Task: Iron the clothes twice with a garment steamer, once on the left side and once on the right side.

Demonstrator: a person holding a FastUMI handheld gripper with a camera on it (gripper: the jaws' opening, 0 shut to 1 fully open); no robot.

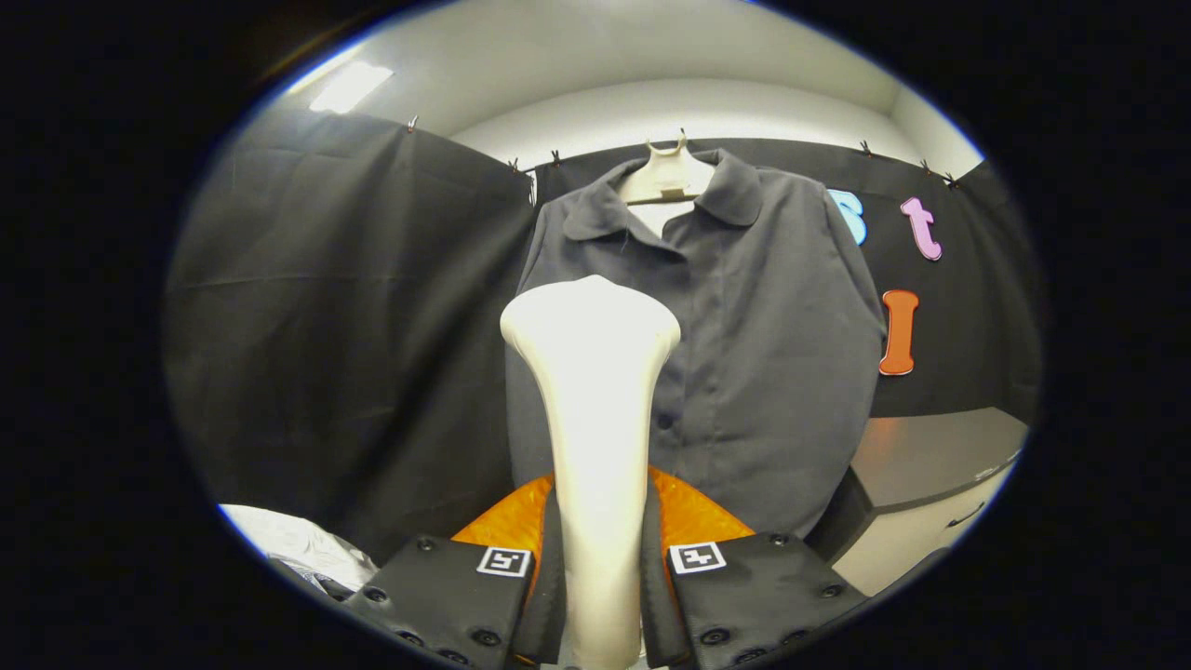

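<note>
Fingers pinch steamer handle | steamer hides shirt lower left | contact w/ shirt unclear

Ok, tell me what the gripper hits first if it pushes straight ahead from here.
Probably the dark shirt on its hanger. The gripper is shut on the steamer, whose head sticks out beyond the fingers and would likely touch the shirt front near the button line first. The gap is hard to judge.
</note>
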